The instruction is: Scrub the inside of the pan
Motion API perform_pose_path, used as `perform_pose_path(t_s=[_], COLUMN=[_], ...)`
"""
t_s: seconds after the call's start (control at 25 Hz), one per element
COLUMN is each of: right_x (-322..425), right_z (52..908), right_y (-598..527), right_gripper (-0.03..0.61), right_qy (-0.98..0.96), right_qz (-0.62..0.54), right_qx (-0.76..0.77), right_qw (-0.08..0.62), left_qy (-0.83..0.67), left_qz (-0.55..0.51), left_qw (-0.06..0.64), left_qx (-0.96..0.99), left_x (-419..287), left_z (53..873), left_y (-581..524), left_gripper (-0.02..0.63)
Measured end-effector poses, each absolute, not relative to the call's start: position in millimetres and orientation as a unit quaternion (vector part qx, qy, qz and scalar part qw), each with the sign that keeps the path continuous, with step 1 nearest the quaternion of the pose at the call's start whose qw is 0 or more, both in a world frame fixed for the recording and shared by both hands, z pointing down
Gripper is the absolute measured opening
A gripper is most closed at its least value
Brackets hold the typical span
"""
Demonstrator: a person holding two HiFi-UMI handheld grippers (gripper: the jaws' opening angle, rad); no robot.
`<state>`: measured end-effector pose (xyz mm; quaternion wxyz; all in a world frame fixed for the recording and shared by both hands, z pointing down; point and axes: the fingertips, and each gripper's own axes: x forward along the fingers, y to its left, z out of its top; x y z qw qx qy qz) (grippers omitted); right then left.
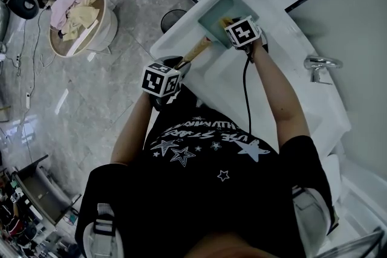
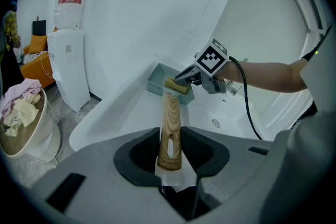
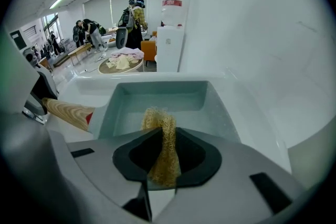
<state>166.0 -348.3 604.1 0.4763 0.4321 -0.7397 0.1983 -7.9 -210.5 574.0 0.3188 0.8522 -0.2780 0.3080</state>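
Observation:
A pale blue-green square pan (image 1: 219, 10) (image 2: 160, 80) (image 3: 157, 105) rests on the white sink counter. Its wooden handle (image 1: 195, 52) (image 2: 170, 131) (image 3: 67, 113) runs back into my left gripper (image 1: 172, 69) (image 2: 170, 162), which is shut on the handle's end. My right gripper (image 1: 233, 24) (image 2: 181, 80) (image 3: 164, 165) is shut on a yellow mesh scrubber (image 3: 163, 144) (image 2: 177, 86) and hangs over the pan's near side, with the scrubber's tip just above the pan's floor.
The sink basin (image 2: 223, 113) lies right of the pan, and a chrome tap (image 1: 318, 64) is mounted at the wall. On the floor to the left stand a round basket of cloths (image 1: 75, 18) (image 2: 21, 123) and a water dispenser (image 2: 71, 60) (image 3: 170, 34). People stand far back in the room (image 3: 134, 21).

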Motion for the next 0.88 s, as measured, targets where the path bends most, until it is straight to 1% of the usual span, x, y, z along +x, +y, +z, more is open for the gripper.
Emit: perform_pose_path(t_s=[0.12, 0.48, 0.76, 0.88], right_x=[173.5, 195.0, 207.6, 216.5], right_z=[603.6, 594.7, 595.8, 595.7], right_y=[-352.3, -378.3, -391.9, -396.3], right_gripper=[0.08, 0.08, 0.08, 0.08], right_qy=[-0.731, -0.723, -0.713, -0.706], right_qz=[0.192, 0.154, 0.147, 0.156], right_qx=[0.44, 0.483, 0.494, 0.51], right_qw=[0.485, 0.47, 0.476, 0.467], left_qy=[-0.275, -0.275, -0.278, -0.278], left_qz=[0.31, 0.31, 0.311, 0.312], left_qw=[0.32, 0.321, 0.323, 0.322], left_qx=[0.852, 0.852, 0.849, 0.85], left_x=[-8.0, -7.8, -8.2, -7.0], left_z=[574.3, 574.3, 574.8, 575.0], left_y=[-210.9, -210.0, -211.2, -212.5], left_gripper=[0.132, 0.132, 0.132, 0.132])
